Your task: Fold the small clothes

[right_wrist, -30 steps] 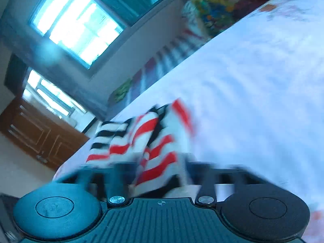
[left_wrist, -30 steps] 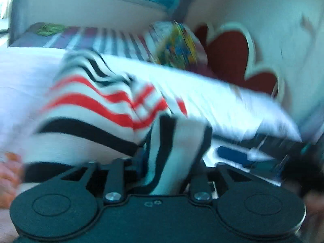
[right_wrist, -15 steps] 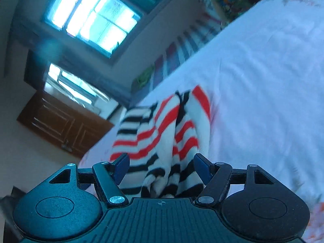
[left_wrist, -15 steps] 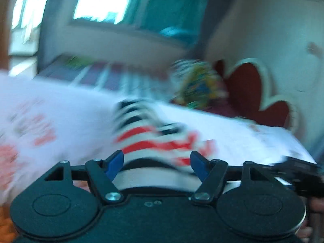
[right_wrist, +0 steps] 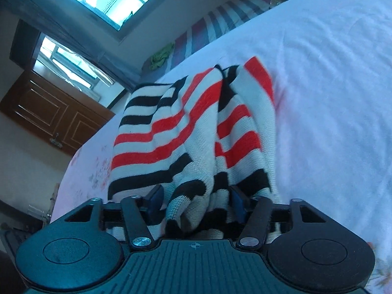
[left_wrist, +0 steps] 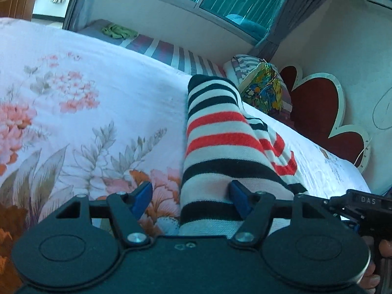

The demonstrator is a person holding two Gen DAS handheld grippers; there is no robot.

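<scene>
A small knit garment (left_wrist: 218, 142) with black, red and white stripes lies in a long bunch on the floral bedspread (left_wrist: 73, 112). My left gripper (left_wrist: 190, 197) hangs low over its near end, open. The right blue pad (left_wrist: 238, 198) rests against the cloth, and the left pad (left_wrist: 142, 196) stands apart over the bedspread. In the right wrist view the same garment (right_wrist: 196, 127) is gathered in folds. My right gripper (right_wrist: 195, 202) has its jaws closing around the near bunch of fabric, which fills the gap between the pads.
A colourful pillow (left_wrist: 264, 90) and a red headboard (left_wrist: 316, 112) stand at the bed's far right. A striped sheet (left_wrist: 181, 56) with a green cloth (left_wrist: 117, 30) lies under the window. A wooden cabinet (right_wrist: 49, 112) stands beyond the bed. A person's fingers (left_wrist: 372, 269) show at the lower right.
My left gripper has let go of the garment and opened, and its view has swung over the bedspread. The garment has settled on the bed. My right gripper's jaws have narrowed around the bunched fabric.
</scene>
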